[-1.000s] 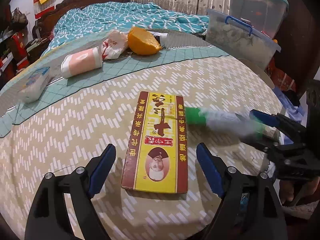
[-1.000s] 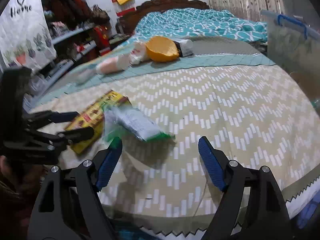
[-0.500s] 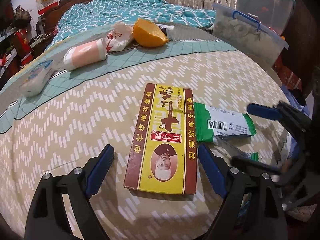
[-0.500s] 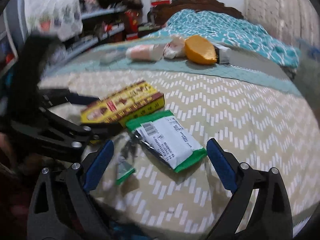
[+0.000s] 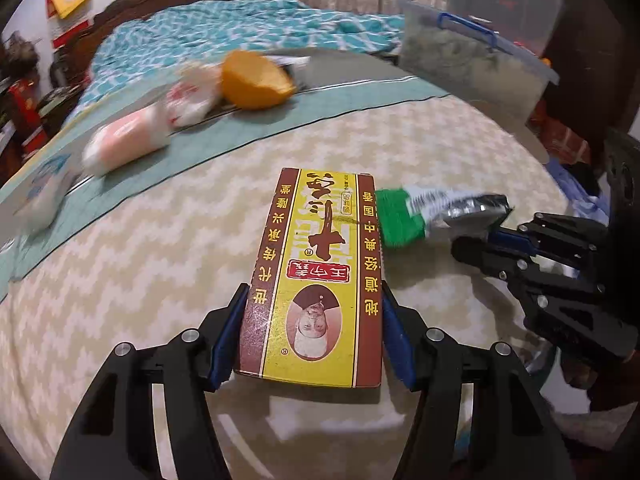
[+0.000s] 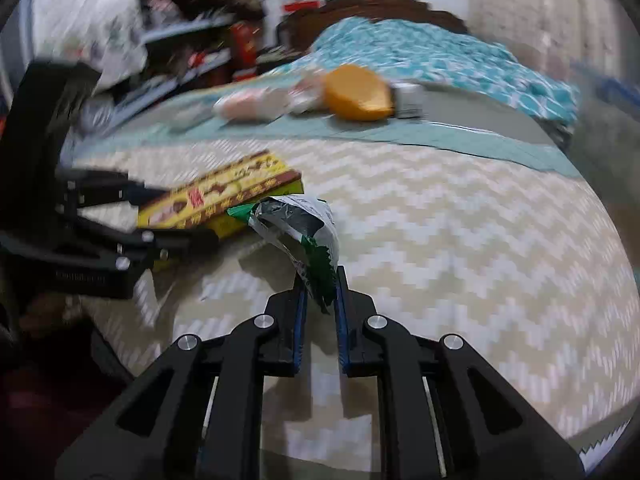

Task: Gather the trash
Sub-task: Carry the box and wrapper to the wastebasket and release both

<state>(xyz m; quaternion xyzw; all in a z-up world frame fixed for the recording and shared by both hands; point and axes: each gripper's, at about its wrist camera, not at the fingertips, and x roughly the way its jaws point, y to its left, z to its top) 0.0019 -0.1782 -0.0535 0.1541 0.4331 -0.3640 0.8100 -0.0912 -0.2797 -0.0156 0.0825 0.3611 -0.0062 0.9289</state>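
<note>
Yellow box (image 5: 316,276) clamped by left tongs (image 5: 312,332).

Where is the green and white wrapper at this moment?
The green and white wrapper is pinched by the right gripper, beside the right edge of the yellow and brown box on the zigzag-patterned bedspread.

Chevron bedspread (image 5: 132,256), teal quilt (image 5: 208,36), storage bin (image 5: 472,60)

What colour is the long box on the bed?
The box is yellow with brown edges, clearest in the left wrist view.
</note>
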